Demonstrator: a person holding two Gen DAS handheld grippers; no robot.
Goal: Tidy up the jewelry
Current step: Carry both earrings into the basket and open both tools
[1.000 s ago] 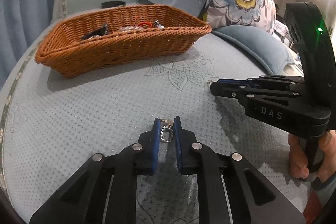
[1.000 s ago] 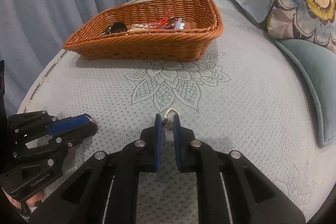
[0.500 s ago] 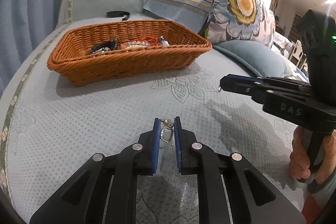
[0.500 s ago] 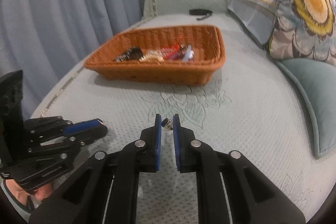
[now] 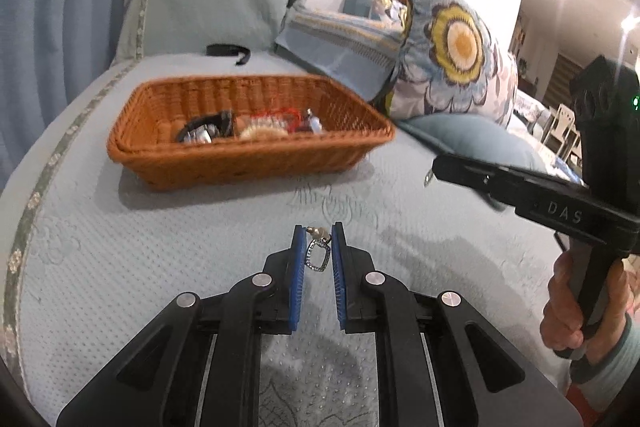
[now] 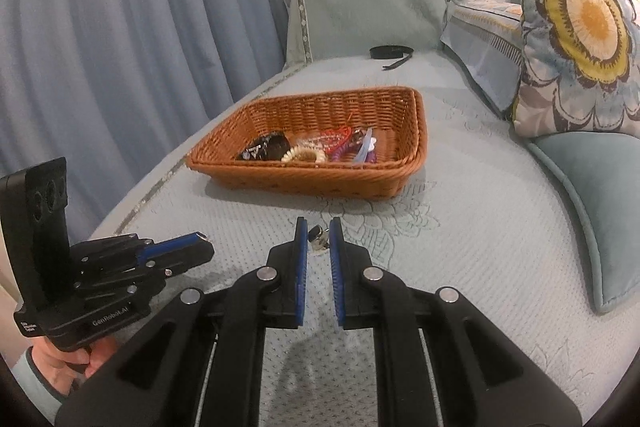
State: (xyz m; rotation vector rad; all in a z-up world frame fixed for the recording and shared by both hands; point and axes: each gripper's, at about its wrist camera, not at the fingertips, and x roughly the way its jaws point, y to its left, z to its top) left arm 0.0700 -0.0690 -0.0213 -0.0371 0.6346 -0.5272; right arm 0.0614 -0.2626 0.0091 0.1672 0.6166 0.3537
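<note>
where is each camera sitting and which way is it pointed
Left wrist: on the left gripper, looking along its fingers, which pinch an earring, over the bedspread toward the basket; the right gripper and its hand show at right.
Right wrist: on the right gripper, which pinches a small metal piece, facing the same basket; the left gripper and a hand show at left.
Shared: basket, bedspread, flowered pillow, black band, both grippers.
</note>
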